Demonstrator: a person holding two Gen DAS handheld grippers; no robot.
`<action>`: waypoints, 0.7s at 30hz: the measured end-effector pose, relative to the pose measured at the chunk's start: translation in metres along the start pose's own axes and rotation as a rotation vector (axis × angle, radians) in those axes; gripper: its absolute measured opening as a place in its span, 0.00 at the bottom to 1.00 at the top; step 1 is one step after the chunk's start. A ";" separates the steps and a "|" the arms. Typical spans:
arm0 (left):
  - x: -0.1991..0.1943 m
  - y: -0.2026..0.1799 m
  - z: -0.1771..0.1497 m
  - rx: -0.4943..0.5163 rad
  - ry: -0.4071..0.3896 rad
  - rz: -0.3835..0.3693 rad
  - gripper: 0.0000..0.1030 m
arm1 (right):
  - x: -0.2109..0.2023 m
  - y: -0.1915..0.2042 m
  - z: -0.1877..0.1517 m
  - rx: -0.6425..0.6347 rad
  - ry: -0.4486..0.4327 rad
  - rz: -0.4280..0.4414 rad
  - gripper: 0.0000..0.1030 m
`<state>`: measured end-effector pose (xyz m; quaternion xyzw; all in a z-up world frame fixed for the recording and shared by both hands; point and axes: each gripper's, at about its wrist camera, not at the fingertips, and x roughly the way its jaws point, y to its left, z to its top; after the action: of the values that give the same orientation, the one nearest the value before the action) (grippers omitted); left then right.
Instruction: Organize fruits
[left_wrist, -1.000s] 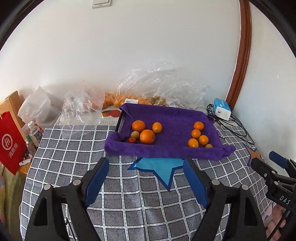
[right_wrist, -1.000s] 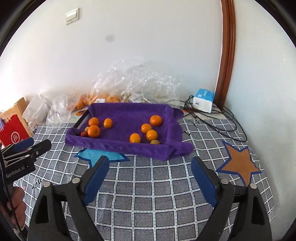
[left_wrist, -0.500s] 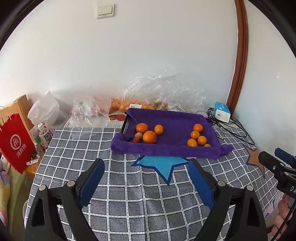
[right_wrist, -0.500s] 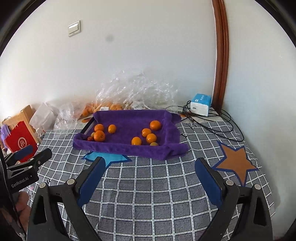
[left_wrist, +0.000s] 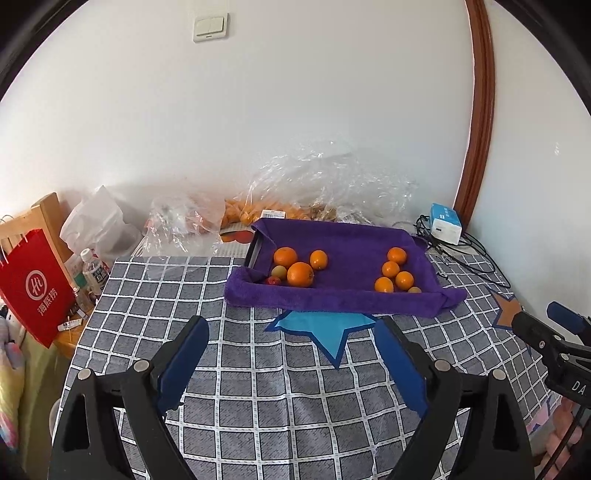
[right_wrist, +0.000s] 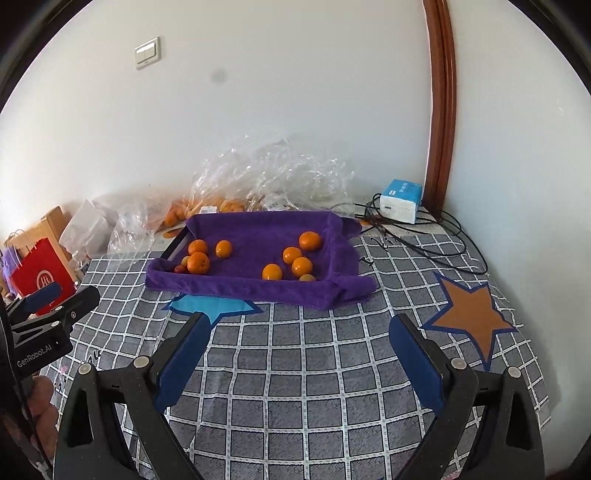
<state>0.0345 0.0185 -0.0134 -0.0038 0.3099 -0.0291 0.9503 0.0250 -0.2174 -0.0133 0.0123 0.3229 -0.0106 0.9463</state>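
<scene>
A tray lined with a purple towel (left_wrist: 340, 301) (right_wrist: 240, 286) sits at the back of the checked tablecloth. On its left lie three oranges (left_wrist: 300, 274) (right_wrist: 198, 263), a small greenish fruit (left_wrist: 279, 272) and a small red one (left_wrist: 272, 281). On its right lie several smaller oranges (left_wrist: 390, 268) (right_wrist: 301, 266) and a small greenish fruit (left_wrist: 414, 290). My left gripper (left_wrist: 291, 325) hangs open over the cloth, well short of the tray, with nothing between its fingers. My right gripper (right_wrist: 300, 319) is open and empty too, to its right.
Clear plastic bags (left_wrist: 314, 184) holding more fruit lie behind the tray against the wall. A blue-white box (left_wrist: 445, 223) and cables sit at the back right. A red paper bag (left_wrist: 33, 288) and a bottle (left_wrist: 94, 271) stand off the table's left edge.
Both grippers have drawn back from the tray, which now looks smaller and farther away. Their jaws stand a little wider than a second ago. The fruit has not moved.
</scene>
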 end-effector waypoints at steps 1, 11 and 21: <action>0.000 0.000 0.000 0.001 0.000 -0.001 0.88 | 0.000 0.000 0.000 -0.001 -0.001 -0.002 0.94; -0.002 -0.001 0.001 0.002 -0.004 0.000 0.88 | 0.000 0.000 0.000 -0.001 0.004 -0.006 0.93; -0.002 -0.002 0.001 0.004 -0.007 0.005 0.88 | 0.001 0.001 -0.001 0.000 0.007 -0.005 0.93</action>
<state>0.0334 0.0169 -0.0114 -0.0015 0.3065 -0.0274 0.9515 0.0251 -0.2160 -0.0146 0.0115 0.3265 -0.0132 0.9450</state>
